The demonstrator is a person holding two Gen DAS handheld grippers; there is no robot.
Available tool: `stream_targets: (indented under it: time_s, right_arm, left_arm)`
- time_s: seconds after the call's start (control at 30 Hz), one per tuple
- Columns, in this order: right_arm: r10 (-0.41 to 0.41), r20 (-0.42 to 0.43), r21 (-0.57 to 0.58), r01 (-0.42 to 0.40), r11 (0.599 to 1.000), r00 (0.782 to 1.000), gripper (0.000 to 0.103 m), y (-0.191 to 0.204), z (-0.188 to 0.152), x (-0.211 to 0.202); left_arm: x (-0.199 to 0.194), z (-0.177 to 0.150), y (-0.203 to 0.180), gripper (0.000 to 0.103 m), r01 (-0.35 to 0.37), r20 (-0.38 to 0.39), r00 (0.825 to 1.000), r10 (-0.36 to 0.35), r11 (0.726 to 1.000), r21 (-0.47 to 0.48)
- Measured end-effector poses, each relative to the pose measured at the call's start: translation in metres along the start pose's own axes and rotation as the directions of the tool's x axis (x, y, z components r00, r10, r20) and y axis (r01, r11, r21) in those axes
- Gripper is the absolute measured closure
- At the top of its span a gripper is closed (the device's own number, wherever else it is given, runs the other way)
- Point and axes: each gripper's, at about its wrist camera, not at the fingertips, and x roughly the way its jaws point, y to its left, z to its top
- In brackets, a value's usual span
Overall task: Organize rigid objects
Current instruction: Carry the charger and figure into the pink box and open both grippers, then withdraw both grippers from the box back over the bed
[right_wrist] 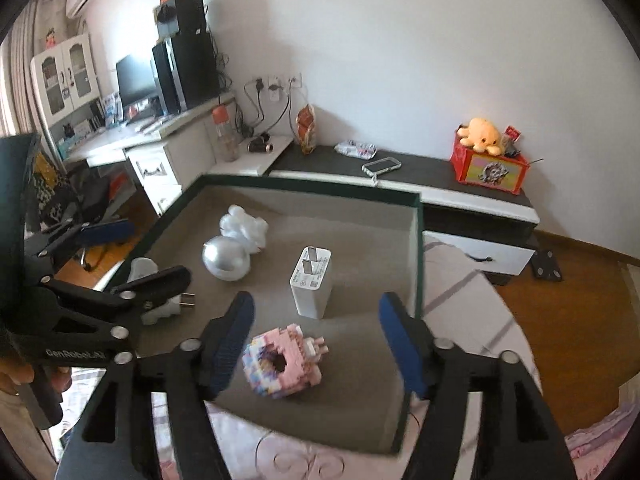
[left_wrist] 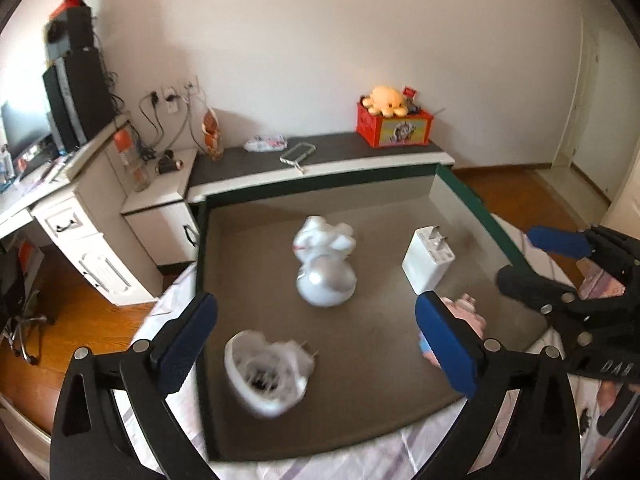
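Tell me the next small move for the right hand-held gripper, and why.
Probably lower the right hand-held gripper straight down over the pink block toy. Its jaws are open and empty, and the toy lies between the fingers in the right wrist view, on the tray near its front edge. The white charger stands apart behind it, so the descent looks unobstructed.

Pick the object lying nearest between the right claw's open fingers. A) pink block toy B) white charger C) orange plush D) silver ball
A: in the right wrist view the pink block toy lies on the tray just ahead of the right claw, with the white charger farther back.
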Motion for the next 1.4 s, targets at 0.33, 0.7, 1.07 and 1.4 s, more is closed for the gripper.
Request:
stream_targets:
  time_s: [0.33,0.7,1.07,1.4]
  right_arm:
    - [-0.026,0.142,-0.038,0.032,0.999,0.99,0.019,0.028,-0.035,-0.104]
    - [-0.06,0.302,-0.026,0.071,0.997,0.951,0.0,0.058,-0.118,-0.209]
    - [-0.135,0.346,0.047,0.126,0.991,0.928,0.0,0.063,-0.169,-0.248]
    - [-0.159,0.313,0.067,0.145,0.987,0.937,0.0,0.058,-0.182,-0.245]
  left_arm:
    - [-0.138,-0.057,0.015,0.0,-0.052,0.206,0.976,0.066,0.996,-0.072]
    - [-0.236,-0.159,0.002,0.0,-0.108,0.308,0.94,0.147,0.984,-0.139]
    - [-0.275,-0.212,-0.015,0.0,-0.038,0.328,0.941,0.078,0.991,-0.127]
    - [-0.265,-0.218,-0.019,0.0,-0.03,0.286,0.956,0.062,0.993,-0.114]
